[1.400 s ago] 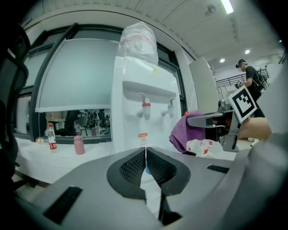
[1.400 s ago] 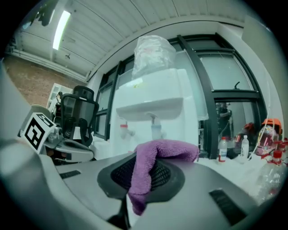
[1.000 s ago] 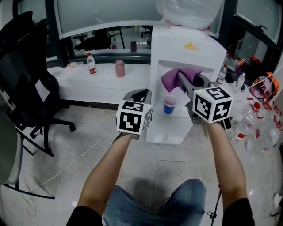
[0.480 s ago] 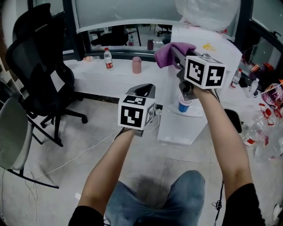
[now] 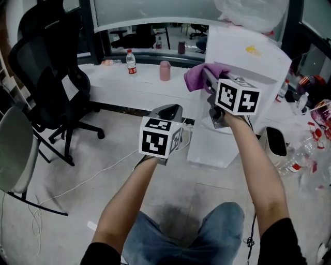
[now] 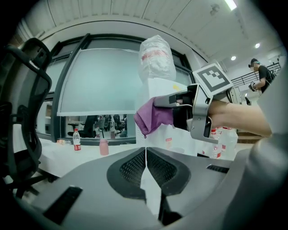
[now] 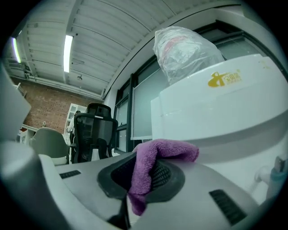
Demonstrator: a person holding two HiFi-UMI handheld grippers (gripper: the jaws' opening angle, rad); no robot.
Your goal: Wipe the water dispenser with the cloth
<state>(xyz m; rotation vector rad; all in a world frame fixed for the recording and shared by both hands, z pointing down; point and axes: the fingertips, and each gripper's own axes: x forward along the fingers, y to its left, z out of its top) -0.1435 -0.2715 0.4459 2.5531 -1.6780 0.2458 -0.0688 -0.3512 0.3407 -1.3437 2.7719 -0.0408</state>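
The purple microfibre cloth [image 5: 198,77] is gripped between the jaws of the right tool [image 5: 207,78] and is held up at the upper front of the tall white water dispenser [image 5: 261,67], by its left edge as the head view shows it. In the right gripper view the cloth [image 7: 166,150] is seen draped over the clenched right tool [image 7: 143,173], one fold hanging down between the jaws and the other pointed at the white dispenser body [image 7: 225,112]. Whether fabric and dispenser are actually touching cannot be told.

The left tool [image 5: 166,111] is held lower and to the left, well apart from the dispenser. In its own view the left tool [image 6: 146,164] is seen with both jaws pressed together and nothing between them. From there the cloth [image 6: 153,117] is seen hanging from the right tool in front of the dispenser [image 6: 155,87].

A large bottle wrapped in clear plastic [image 5: 253,11] is seated on top of the dispenser. To the left, a low white desk [image 5: 108,88] is set along the window, and a clear plastic bottle with a red label [image 5: 131,62] and a pink cup [image 5: 165,71] are stood on it, near each other. A black mesh office chair [image 5: 49,88] is parked on the floor at the far left.
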